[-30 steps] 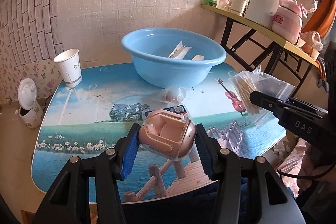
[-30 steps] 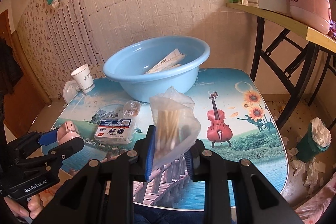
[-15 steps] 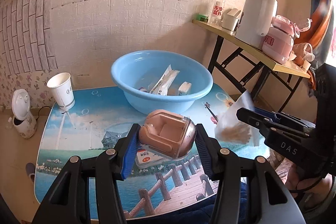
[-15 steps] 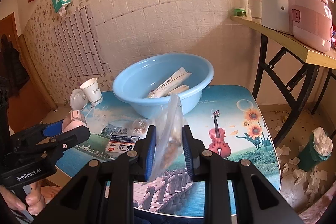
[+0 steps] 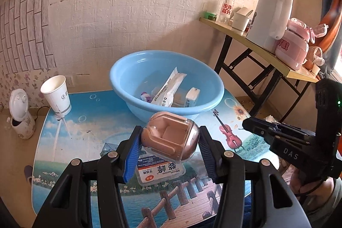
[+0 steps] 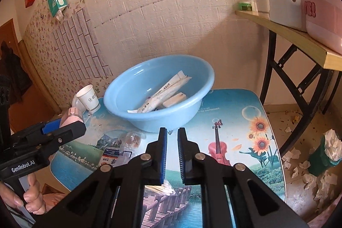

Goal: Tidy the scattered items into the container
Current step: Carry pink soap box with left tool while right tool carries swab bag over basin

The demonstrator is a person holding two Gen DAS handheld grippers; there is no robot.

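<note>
My left gripper (image 5: 170, 140) is shut on a pinkish-brown case with a clear shell (image 5: 171, 138), held above the table just in front of the blue basin (image 5: 132, 76). The basin holds a long white packet (image 5: 168, 89) and a small box. My right gripper (image 6: 172, 131) is closing its jaws with nothing between the pads. A clear bag of cotton swabs (image 6: 162, 187) shows below it, behind its arms. A red-labelled pack (image 5: 160, 170) and a small clear bag (image 6: 132, 139) lie on the picture-printed table (image 6: 235, 121).
A paper cup (image 5: 56, 93) stands at the table's far left corner, with a small white appliance (image 5: 20, 112) on the floor beyond it. A folding side table (image 5: 269, 61) with a kettle stands to the right. A green bin (image 6: 327, 153) and scattered tissues are on the floor.
Both grippers rose and came nearer the basin. The bag of cotton swabs slipped down out of the right jaws, which then closed. The left grip on the case is unchanged.
</note>
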